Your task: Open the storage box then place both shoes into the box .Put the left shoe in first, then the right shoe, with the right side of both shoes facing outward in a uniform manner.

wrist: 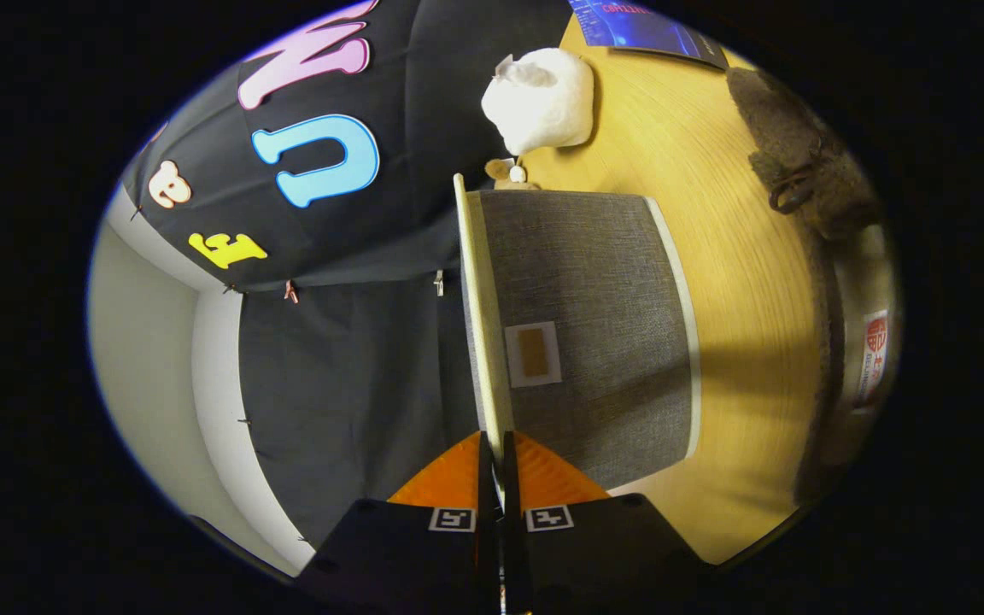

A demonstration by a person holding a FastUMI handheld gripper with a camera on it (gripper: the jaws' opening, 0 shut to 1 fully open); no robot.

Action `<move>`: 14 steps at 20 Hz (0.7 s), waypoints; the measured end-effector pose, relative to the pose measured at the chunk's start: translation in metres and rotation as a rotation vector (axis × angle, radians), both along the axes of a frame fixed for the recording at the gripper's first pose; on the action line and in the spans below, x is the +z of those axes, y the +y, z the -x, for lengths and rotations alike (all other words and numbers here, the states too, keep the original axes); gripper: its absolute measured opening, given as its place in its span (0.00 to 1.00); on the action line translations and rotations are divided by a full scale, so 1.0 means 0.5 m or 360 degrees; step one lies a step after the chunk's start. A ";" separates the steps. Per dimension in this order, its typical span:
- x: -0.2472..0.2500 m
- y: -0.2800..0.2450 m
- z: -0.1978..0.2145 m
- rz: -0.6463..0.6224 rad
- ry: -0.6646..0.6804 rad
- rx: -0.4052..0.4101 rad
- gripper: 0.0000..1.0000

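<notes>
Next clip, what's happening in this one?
The hand-held gripper is rolled sideways and its fingers are pinched on the thin lid edge of the grey fabric storage box on the wooden table. Beyond the box lie a brown shoe and a white fluffy item. No shoe has been handled yet.

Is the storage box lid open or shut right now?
Cannot tell: the camera is rolled sideways. The tongs are shut on the lid's pale edge, beside the grey fabric storage box; no interior shows.

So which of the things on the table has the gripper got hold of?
The grey fabric box: the gripper pinches its pale lid edge. The white plush toy and brown shoe lie beyond.
</notes>
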State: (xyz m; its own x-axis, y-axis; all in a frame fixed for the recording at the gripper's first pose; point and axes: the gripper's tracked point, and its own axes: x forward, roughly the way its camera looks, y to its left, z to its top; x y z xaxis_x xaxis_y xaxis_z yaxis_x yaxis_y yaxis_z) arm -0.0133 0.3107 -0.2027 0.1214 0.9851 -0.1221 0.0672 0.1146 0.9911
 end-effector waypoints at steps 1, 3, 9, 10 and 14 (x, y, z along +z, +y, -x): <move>-0.001 0.006 0.002 0.0044 -0.0029 -0.0004 0.05; 0.011 0.008 0.005 0.0075 -0.0055 -0.0001 0.05; 0.139 0.018 -0.029 0.0064 -0.0200 -0.0104 0.05; 0.163 0.030 -0.032 0.0065 -0.0236 -0.0100 0.05; 0.257 0.101 -0.030 0.0041 -0.0339 -0.0076 0.05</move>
